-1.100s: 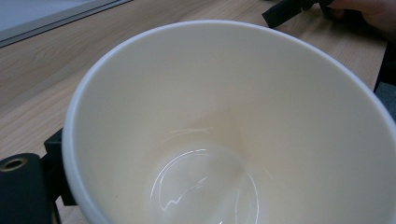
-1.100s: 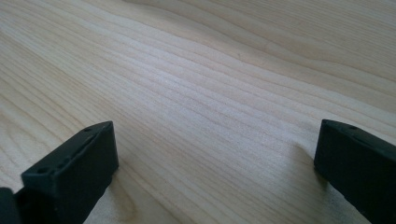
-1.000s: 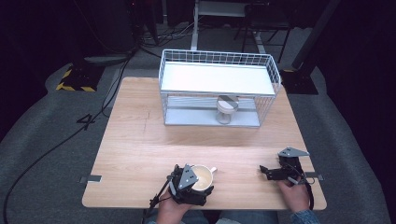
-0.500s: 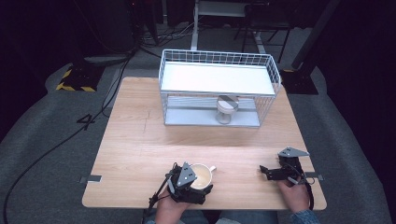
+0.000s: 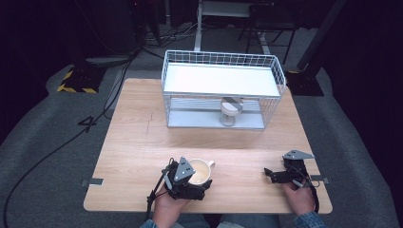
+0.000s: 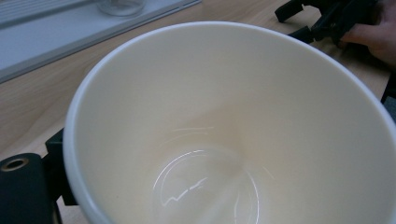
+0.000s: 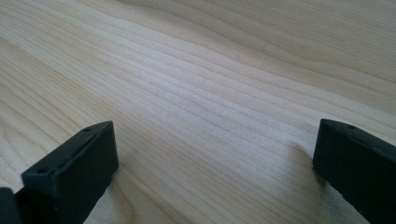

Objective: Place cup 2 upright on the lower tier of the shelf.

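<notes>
Cream mug, tabletop near edge: left hand-held gripper clamped on it; right hand-held gripper jaws apart. Risk: glazed wall slips w/ loose grip.

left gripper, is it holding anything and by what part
The left gripper grips the cream mug by its rim and wall. The right gripper holds nothing.

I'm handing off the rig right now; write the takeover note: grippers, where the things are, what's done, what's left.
Left gripper: at the cream mug, near the front edge of the table; the mug's rim crowds its camera, grip unconfirmed.
Right gripper: open, empty, low over bare wood at the front right.
Wire rack: at the back of the table, with a glass jar on its lower shelf.
Done: left gripper has reached the mug.
Left: probably confirm the grip, then carry the mug, likely to the rack.
</notes>
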A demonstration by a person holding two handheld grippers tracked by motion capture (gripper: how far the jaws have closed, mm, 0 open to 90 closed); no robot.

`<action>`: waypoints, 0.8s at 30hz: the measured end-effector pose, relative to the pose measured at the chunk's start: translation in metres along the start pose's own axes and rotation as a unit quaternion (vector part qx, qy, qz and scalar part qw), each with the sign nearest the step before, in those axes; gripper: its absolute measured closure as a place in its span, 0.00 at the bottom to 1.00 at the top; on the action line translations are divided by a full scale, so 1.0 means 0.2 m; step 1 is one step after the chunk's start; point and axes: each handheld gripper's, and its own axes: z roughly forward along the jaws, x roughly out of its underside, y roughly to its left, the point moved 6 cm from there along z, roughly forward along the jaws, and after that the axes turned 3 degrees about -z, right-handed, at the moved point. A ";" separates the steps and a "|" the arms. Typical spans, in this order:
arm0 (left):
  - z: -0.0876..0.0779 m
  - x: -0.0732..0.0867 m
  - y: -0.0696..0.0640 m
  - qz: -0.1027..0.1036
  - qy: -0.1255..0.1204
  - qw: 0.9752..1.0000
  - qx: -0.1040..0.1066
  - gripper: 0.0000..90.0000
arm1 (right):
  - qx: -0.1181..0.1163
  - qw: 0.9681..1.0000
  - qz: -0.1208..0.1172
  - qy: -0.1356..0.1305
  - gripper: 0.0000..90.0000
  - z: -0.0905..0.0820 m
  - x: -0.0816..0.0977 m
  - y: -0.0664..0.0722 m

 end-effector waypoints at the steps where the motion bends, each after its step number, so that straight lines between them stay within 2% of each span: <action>1: -0.01 -0.01 0.01 -0.002 -0.003 1.000 -0.001 0.10 | 0.001 1.000 0.000 0.000 0.00 0.00 0.00 0.00; 8: -0.04 -0.10 0.03 -0.002 -0.011 1.000 -0.012 0.10 | 0.002 1.000 0.002 0.000 0.00 0.00 0.00 0.00; 12: -0.06 -0.15 0.04 0.009 -0.012 1.000 -0.016 0.10 | 0.002 1.000 0.002 0.000 0.00 0.00 0.00 0.00; 20: -0.07 -0.25 0.05 0.015 -0.015 1.000 -0.018 0.10 | 0.004 1.000 0.003 0.000 0.00 0.00 0.00 0.00; 24: -0.08 -0.30 0.07 0.011 -0.019 1.000 -0.017 0.10 | 0.004 1.000 0.004 0.000 0.00 0.00 0.00 0.00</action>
